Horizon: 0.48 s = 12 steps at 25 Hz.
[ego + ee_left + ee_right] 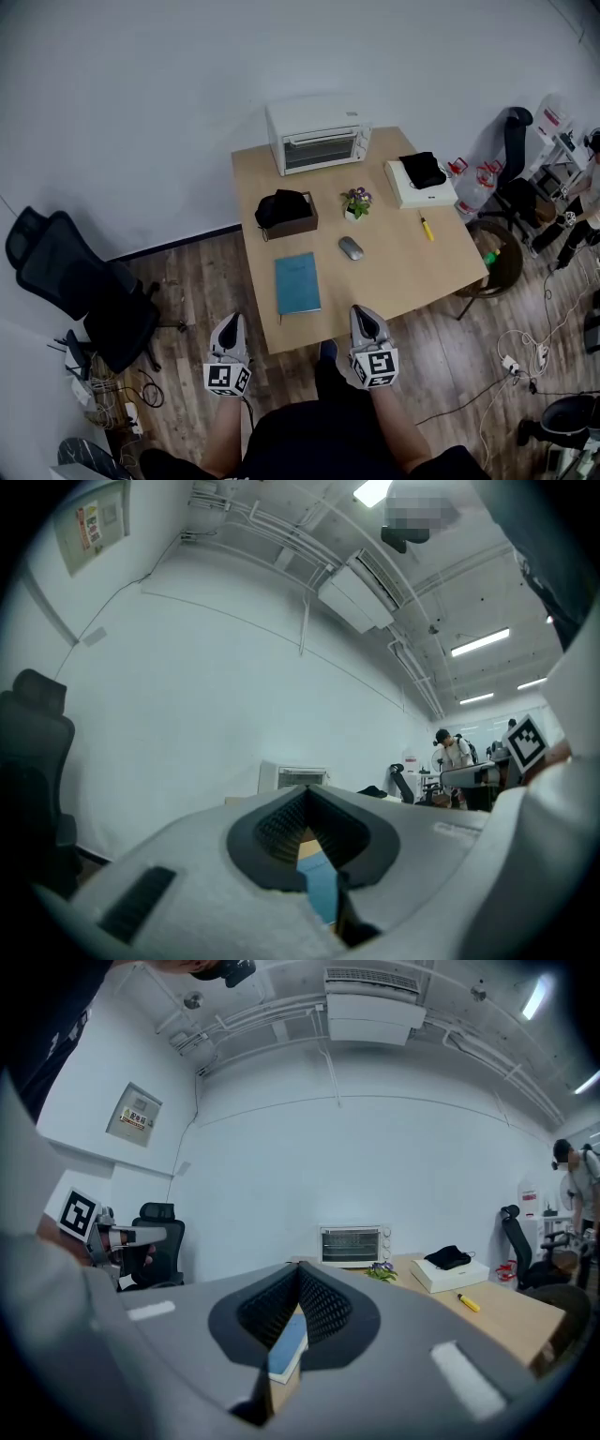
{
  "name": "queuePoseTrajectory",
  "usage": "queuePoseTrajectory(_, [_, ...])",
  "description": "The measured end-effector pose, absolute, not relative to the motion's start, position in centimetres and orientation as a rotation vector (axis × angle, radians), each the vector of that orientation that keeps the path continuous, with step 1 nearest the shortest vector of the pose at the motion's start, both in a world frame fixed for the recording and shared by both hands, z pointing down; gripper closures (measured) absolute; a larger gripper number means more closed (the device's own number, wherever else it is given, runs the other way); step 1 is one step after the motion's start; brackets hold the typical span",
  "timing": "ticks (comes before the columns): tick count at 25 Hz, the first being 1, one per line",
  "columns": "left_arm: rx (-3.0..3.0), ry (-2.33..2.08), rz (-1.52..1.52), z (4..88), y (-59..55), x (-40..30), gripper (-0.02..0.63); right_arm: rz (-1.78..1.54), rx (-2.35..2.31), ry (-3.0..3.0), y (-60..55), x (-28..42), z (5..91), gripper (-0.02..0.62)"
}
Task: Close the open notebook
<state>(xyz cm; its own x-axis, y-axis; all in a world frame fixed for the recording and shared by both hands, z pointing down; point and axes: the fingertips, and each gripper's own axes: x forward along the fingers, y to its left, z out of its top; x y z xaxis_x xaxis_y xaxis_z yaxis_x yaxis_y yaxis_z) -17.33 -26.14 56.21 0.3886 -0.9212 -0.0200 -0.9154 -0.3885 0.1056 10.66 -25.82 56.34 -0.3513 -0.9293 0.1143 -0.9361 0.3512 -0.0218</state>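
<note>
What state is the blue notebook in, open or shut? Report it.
Shut. The blue notebook lies flat on the wooden table, showing one cover and no spread pages.

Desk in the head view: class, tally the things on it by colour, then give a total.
White: 2 (toaster oven, flat box)
Black: 2 (bundle, pouch)
Blue: 1 (notebook)
Grey: 1 (mouse)
Yellow: 1 (pen)
Brown: 1 (open box)
Purple: 1 (flowering plant)
Total: 9
</note>
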Motion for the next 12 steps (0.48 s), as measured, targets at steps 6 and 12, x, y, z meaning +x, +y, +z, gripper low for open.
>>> queuePoseTrajectory(6, [2.522, -1.692, -0.142, 56.21, -26.55, -17.69, 0.612, 0.123, 1.753, -2.507, -25.72, 11.19, 56.23, 0.591])
queuePoseTrajectory(12, [2.536, -1.674, -0.133, 56.35, -26.71, -17.25, 0.612, 0.130, 1.758, -2.496, -25.79, 11.46, 56.43, 0.591])
